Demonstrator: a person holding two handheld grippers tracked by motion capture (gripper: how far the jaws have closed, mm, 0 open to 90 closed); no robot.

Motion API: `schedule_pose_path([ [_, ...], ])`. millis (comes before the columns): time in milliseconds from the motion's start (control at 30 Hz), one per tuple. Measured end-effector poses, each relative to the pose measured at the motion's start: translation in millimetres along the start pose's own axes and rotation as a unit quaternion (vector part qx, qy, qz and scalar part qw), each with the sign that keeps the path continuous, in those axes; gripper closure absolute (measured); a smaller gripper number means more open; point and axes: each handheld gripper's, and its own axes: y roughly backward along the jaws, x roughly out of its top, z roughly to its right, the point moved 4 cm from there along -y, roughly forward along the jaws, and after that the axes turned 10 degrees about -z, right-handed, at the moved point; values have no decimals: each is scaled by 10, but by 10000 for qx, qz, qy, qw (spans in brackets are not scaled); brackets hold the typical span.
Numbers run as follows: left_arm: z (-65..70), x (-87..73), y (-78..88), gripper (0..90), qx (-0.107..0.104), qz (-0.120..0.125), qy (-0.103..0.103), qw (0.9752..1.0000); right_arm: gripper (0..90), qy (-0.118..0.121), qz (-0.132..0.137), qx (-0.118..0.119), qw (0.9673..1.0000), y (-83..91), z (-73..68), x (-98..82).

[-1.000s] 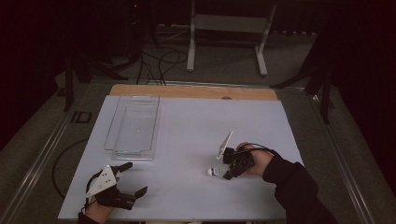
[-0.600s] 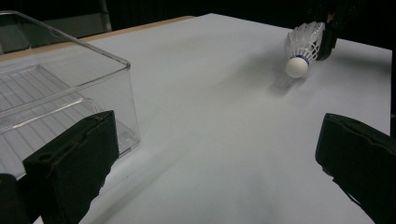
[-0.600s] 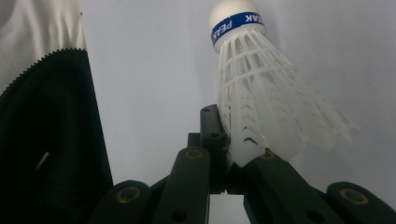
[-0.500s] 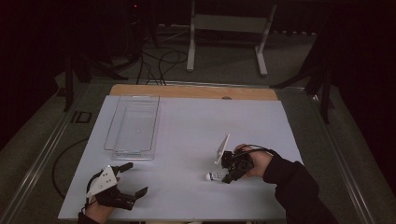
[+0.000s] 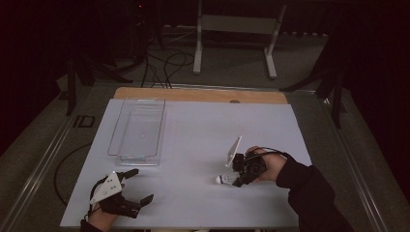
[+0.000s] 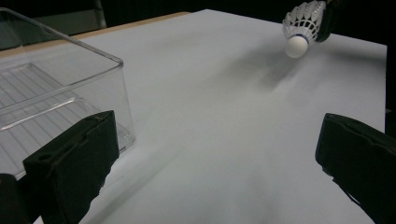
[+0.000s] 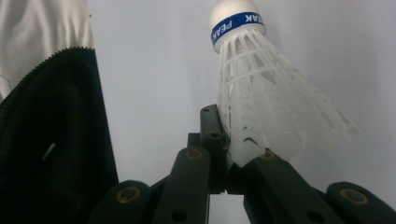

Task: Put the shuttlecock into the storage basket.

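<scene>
1. The shuttlecock [image 5: 226, 179] is held by the right gripper [image 5: 240, 175]. The jaws are closed on the edge of its white skirt, as seen in the right gripper view [image 7: 261, 107].
2. The round cork tip with the blue band points away from the gripper, toward the middle of the worktop [image 5: 193, 140].
3. In the left gripper view, the shuttlecock [image 6: 301, 25] is seen just above the worktop, with its shadow under it.
4. The left gripper [image 5: 126, 186] is open and holds nothing. It rests near the front edge of the worktop, just in front of the clear box [image 5: 138, 128].
5. The step in hand is judged to be carrying the shuttlecock across to the clear box.
6. To do it well, the grip should be kept soft. The skirt is thin plastic and can be bent or squashed by a hard pinch.
7. Only a small bit of the skirt is pinched, so the shuttlecock could slip or swing. The hand should be moved slowly and kept level.
8. The shuttlecock should be lifted high enough to clear the box wall, then lowered inside before the jaws are opened.
</scene>
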Motion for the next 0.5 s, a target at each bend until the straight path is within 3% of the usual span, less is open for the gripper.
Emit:
schedule_pose_path([
  [267,23,31,-8,2,-83,-273,-152,9995,896,-82,0,-19,10000,-1,30,-39],
  [367,12,47,-7,2,-117,-472,-155,9987,896,-164,-5,-11,9999,9,22,-49],
  [500,-21,68,33,2,-239,-536,-83,9982,896,-164,-12,-10,9999,13,24,-58],
])
